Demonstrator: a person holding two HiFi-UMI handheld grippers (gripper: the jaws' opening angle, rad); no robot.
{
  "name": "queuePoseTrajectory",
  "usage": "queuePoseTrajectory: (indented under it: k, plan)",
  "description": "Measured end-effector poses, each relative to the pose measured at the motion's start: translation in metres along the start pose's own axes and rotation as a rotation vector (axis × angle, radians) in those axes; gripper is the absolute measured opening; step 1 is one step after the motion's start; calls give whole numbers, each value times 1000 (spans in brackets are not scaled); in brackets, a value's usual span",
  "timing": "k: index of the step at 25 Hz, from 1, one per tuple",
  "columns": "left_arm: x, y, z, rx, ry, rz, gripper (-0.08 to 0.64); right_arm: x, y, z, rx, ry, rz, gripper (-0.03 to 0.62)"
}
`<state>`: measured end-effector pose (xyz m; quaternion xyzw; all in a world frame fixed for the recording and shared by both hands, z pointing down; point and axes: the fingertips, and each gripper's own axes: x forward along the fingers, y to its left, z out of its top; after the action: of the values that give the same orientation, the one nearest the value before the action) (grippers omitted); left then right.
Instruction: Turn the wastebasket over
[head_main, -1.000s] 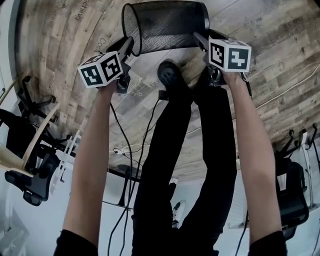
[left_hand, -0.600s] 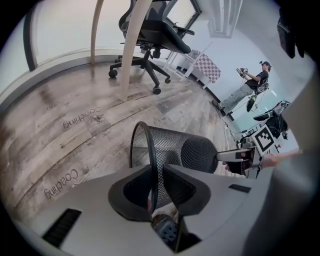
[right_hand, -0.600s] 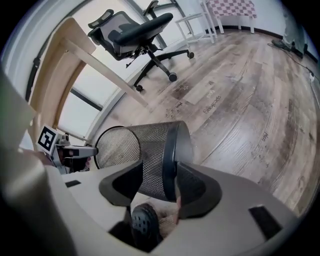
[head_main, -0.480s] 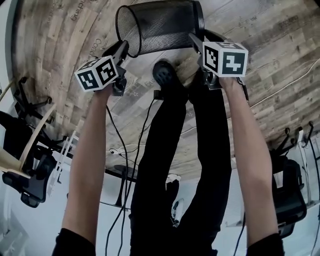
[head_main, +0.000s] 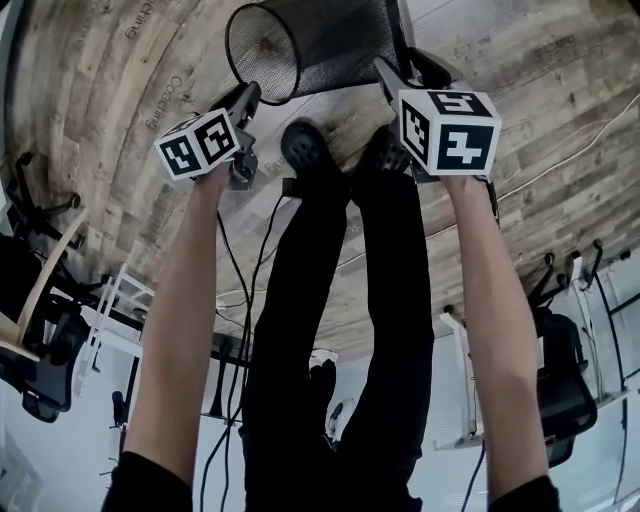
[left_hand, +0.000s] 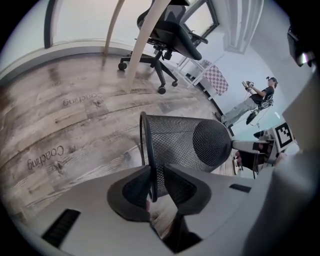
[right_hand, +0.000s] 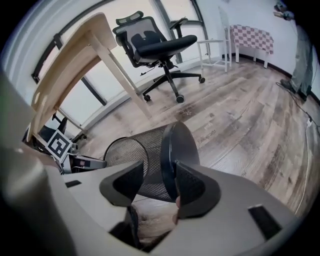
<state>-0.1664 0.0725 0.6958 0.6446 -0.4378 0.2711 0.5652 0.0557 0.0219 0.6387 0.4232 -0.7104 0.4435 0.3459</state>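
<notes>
The black mesh wastebasket (head_main: 335, 40) lies on its side between my two grippers, its open mouth to the left in the head view. My left gripper (head_main: 250, 95) is shut on the mouth rim (left_hand: 145, 150), which runs between its pads (left_hand: 172, 187). My right gripper (head_main: 385, 72) is at the solid base (right_hand: 175, 150). Its jaws are closing with the base edge between them, one pad on the base face and the other against the mesh wall (right_hand: 135, 155). The right end is held higher than the left.
The person's black-clad legs and shoes (head_main: 305, 150) stand just below the basket on the wood floor. Office chairs (right_hand: 160, 45) (head_main: 560, 370), a light wooden table (right_hand: 75, 50), and black cables (head_main: 235, 290) are around. Another person (left_hand: 250, 102) stands far off.
The basket has tipped, its mouth now facing the head camera more roundly. The right gripper has risen with the base end. The left gripper shifted slightly with the rim.
</notes>
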Motion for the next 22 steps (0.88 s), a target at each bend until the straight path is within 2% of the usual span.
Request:
queuePoseTrajectory:
  k: [5,9,13,22]
  plan:
    - [1,11,-14,-57,36,4,87,-7,19,13,-45,-49,1,209]
    - [-1,25,-35,-56,102,32,98,-11,38,20,-158,-87,-32,138]
    - [-1,34,-52,-118,122,44,100,-13,61,25,-235,-103,-13,129]
    - [-2,47,-61,-90,158,61,120,-14,90,28,-374,-128,17,112]
